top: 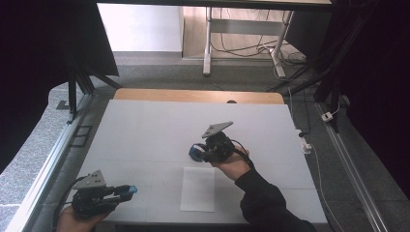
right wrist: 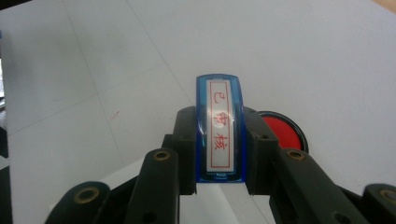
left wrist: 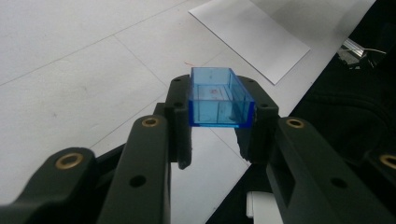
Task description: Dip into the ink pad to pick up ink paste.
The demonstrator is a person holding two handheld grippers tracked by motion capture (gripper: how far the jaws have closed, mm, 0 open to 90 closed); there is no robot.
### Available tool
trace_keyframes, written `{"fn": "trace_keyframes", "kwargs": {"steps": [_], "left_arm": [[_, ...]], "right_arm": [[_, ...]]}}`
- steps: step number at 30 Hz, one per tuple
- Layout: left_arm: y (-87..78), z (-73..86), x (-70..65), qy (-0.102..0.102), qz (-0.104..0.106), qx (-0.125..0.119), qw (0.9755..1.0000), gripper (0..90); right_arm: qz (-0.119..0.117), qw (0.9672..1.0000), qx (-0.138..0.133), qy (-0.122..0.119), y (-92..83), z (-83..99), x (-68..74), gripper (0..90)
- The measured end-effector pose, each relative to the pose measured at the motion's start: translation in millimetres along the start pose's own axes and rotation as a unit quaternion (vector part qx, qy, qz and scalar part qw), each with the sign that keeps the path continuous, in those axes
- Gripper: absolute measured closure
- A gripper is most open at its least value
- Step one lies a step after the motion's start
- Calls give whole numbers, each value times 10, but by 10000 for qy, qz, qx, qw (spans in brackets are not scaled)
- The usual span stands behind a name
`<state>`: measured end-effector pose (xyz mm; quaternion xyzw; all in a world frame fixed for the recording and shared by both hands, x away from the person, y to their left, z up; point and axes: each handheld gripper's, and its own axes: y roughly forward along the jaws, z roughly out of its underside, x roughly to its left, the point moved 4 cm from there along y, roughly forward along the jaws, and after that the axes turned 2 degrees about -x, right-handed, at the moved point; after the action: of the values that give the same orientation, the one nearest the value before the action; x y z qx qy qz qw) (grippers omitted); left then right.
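We see 2 grippers over the white table (top: pixel 145 130). Our left gripper (left wrist: pixel 222 122) clamps an open blue plastic cap (left wrist: pixel 219 95) at the table's near left edge. Our right gripper (right wrist: pixel 219 151) grips a blue stamp (right wrist: pixel 220 126) (red characters on its label) above a red ink pad (right wrist: pixel 282 130), beyond the paper sheet (top: pixel 198 188).

The table (top: pixel 145 130) lay bare from nine to twelve o'clock; a paper sheet (top: pixel 198 188) lay flat at six.

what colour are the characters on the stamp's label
Red, inside a red border on a white label, on the blue stamp. The right gripper view shows it best.
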<state>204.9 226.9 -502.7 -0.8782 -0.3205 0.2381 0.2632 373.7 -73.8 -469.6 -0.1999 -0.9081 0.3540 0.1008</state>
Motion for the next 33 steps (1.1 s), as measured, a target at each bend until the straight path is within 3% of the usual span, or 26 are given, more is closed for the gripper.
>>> {"fn": "trace_keyframes", "kwargs": {"steps": [9, 33], "left_arm": [[1, -3, 1, 2, 3, 3, 10000, 681], [0, -4, 0, -5, 8, -5, 10000, 681]], "right_arm": [[-171, 9997, -139, 64, -115, 24, 100, 705], [-300, 9995, -92, -7, -251, 190, 308, 705]]}}
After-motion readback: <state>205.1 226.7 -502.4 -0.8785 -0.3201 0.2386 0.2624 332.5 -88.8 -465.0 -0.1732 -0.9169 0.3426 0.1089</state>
